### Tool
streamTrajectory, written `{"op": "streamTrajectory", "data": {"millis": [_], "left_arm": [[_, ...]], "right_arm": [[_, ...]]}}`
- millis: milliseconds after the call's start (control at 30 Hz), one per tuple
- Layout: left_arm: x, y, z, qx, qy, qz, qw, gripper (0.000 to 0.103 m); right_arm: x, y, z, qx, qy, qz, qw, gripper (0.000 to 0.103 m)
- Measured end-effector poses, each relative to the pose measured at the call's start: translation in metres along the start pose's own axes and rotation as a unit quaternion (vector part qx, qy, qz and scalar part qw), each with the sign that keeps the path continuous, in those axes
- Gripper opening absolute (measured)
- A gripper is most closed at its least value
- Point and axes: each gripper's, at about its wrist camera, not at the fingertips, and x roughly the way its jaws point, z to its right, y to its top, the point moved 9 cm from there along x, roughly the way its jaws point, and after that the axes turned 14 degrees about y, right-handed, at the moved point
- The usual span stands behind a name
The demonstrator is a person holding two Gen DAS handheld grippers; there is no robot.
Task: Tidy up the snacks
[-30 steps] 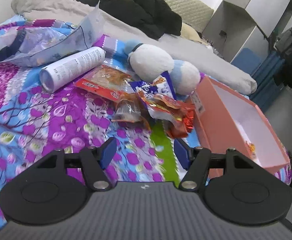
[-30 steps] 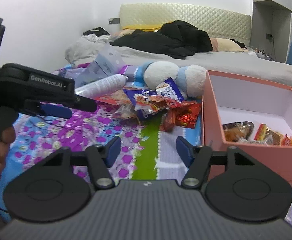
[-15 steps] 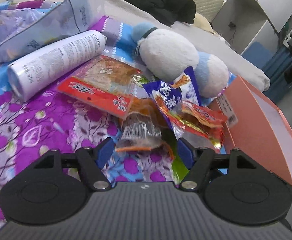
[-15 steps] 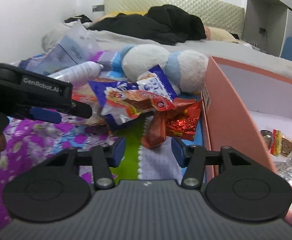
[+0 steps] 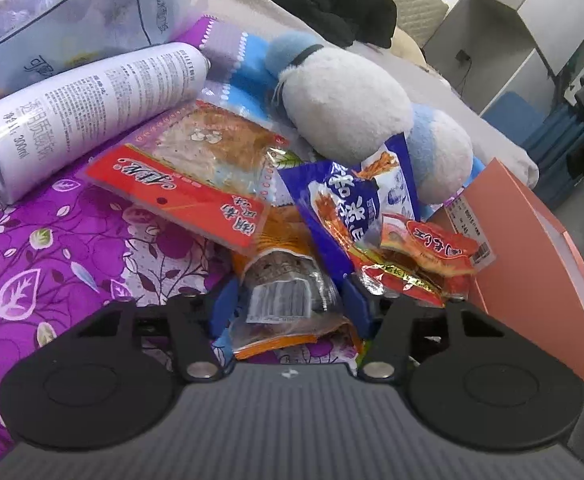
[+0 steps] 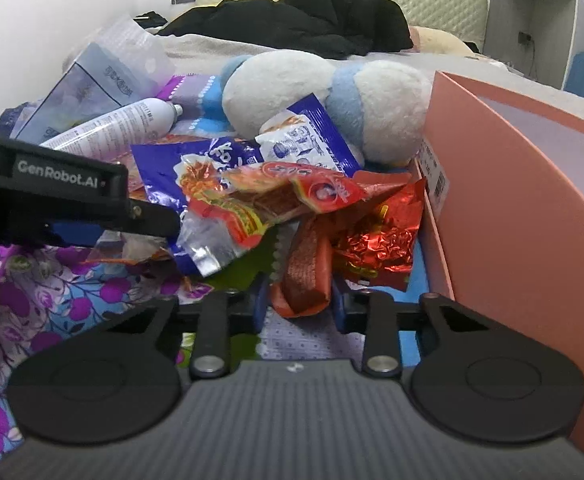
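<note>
A heap of snack packets lies on the flowered bedspread beside a pink box (image 5: 531,276). My left gripper (image 5: 290,306) is low over the near edge of the heap. Its jaws are closing around a clear orange packet with a barcode (image 5: 282,300), and the blue pads stand close beside its edges. My right gripper (image 6: 300,306) is closing around the end of an orange-red packet (image 6: 305,270) next to the pink box (image 6: 511,220), with a thin gap still showing. The left gripper (image 6: 160,222) also shows in the right wrist view, at the left.
A white spray can (image 5: 88,116) and a translucent bag (image 5: 72,28) lie at the left. A white and blue plush toy (image 5: 347,108) sits behind the heap. A red packet (image 5: 188,176), a blue packet (image 5: 355,196) and crumpled red foil (image 6: 379,240) crowd the heap.
Both grippers have moved forward and down into the snack heap. Each now has a packet between its fingers, and both pairs of jaws have narrowed.
</note>
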Motion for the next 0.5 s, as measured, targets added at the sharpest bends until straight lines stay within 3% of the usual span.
{"op": "streamTrajectory", "data": {"millis": [233, 500], "left_arm": [[-0.024, -0.007, -0.003, -0.005, 0.001, 0.001, 1.0, 0.056], [-0.074, -0.036, -0.015, -0.025, 0.003, -0.007, 0.9996, 0.055]], "right_arm": [[-0.018, 0.001, -0.005, -0.004, 0.001, 0.0, 1.0, 0.027], [-0.056, -0.012, -0.018, -0.007, 0.007, -0.003, 1.0, 0.023]]}}
